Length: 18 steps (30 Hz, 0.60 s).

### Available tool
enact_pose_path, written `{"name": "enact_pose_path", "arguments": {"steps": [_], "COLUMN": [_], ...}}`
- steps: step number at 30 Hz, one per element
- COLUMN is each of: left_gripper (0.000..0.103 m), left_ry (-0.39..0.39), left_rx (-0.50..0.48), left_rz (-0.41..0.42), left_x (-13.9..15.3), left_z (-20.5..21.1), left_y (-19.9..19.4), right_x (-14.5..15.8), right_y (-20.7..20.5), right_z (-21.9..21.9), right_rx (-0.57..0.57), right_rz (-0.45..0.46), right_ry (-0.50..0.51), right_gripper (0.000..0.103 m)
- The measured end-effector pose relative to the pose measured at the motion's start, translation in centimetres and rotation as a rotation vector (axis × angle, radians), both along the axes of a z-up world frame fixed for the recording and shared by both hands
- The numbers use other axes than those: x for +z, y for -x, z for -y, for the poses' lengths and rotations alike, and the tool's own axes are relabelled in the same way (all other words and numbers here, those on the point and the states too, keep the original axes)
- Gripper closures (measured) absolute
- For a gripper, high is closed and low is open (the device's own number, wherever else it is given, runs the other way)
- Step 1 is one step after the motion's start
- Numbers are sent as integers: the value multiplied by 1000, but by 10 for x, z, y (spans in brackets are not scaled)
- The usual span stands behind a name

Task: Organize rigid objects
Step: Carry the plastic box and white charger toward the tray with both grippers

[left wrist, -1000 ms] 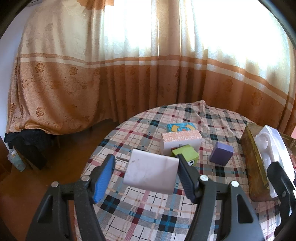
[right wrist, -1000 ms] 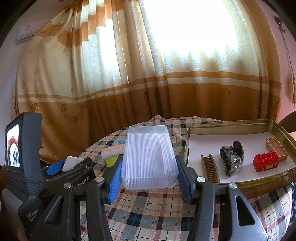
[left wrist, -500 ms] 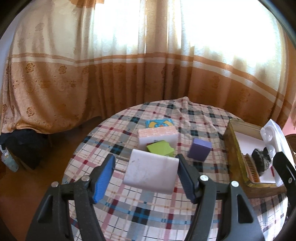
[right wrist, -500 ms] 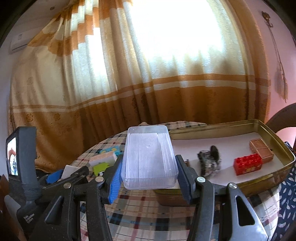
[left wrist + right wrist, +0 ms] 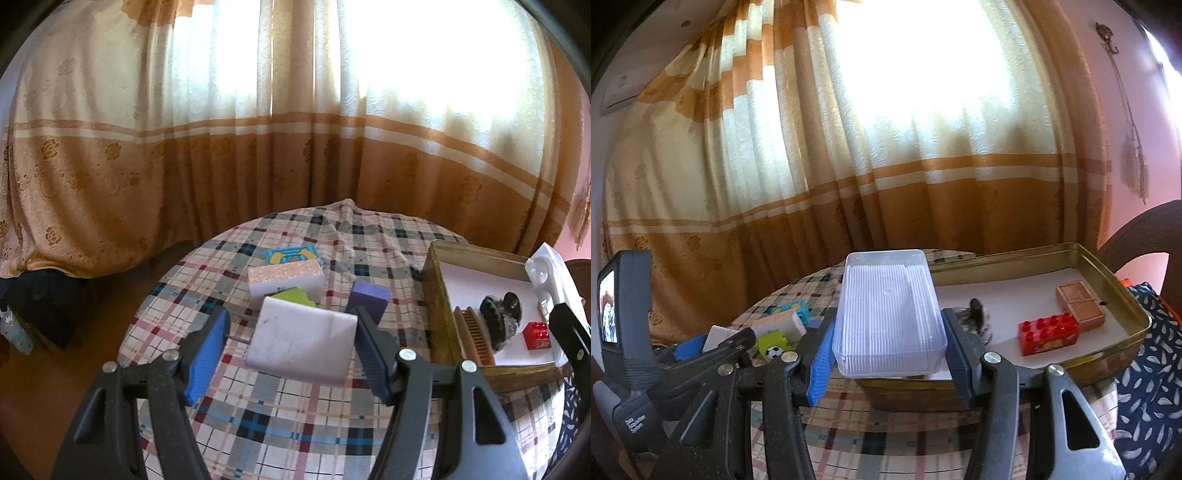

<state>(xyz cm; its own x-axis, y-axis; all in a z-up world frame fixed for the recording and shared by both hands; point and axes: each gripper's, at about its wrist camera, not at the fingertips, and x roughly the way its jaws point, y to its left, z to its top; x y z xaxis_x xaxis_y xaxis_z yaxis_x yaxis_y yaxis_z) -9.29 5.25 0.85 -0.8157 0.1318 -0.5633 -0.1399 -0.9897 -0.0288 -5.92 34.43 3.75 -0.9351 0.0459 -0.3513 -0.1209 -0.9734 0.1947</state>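
Note:
My left gripper [image 5: 291, 345] is shut on a white flat block [image 5: 301, 339] and holds it above the checked tablecloth [image 5: 295, 424]. My right gripper [image 5: 888, 349] is shut on a clear ribbed plastic box [image 5: 888, 314], held over the near left corner of the gold tin tray [image 5: 1123, 306]. The tray [image 5: 436, 295] holds a red brick [image 5: 1049, 332], a brown block [image 5: 1078, 301], a comb [image 5: 474, 336] and a dark hair clip [image 5: 500, 319]. On the cloth lie a pink-topped box [image 5: 284, 277], a green block [image 5: 293, 295], a purple block [image 5: 369, 295] and a blue card [image 5: 291, 254].
Orange and cream curtains [image 5: 258, 129] hang behind the round table. The table edge drops to a wooden floor [image 5: 44, 387] on the left. A dark chair back [image 5: 1145, 236] stands right of the tray. A patterned blue cloth [image 5: 1145, 369] lies by the tray's right end.
Both grippers have swung to the right with their loads. The tray has come further into both views, and the clear box now stands over the tray's near corner.

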Motion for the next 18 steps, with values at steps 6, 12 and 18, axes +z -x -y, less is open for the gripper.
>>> {"name": "enact_pose_path", "arguments": {"steps": [6, 12, 18], "left_gripper": [36, 36, 36], "left_ry": [0, -3, -18], "left_rx": [-17, -26, -62], "left_rz": [0, 1, -1], "left_x": [3, 3, 6], "left_z": [-7, -9, -21], "left_y": [-3, -5, -8], "right_x": [1, 0, -4], "right_y": [-6, -10, -21], "right_z": [-17, -29, -49], "right_rx": [-40, -62, -118], "right_rz": [2, 3, 9], "right_ry": [11, 18, 21], "right_gripper": [47, 47, 47]}}
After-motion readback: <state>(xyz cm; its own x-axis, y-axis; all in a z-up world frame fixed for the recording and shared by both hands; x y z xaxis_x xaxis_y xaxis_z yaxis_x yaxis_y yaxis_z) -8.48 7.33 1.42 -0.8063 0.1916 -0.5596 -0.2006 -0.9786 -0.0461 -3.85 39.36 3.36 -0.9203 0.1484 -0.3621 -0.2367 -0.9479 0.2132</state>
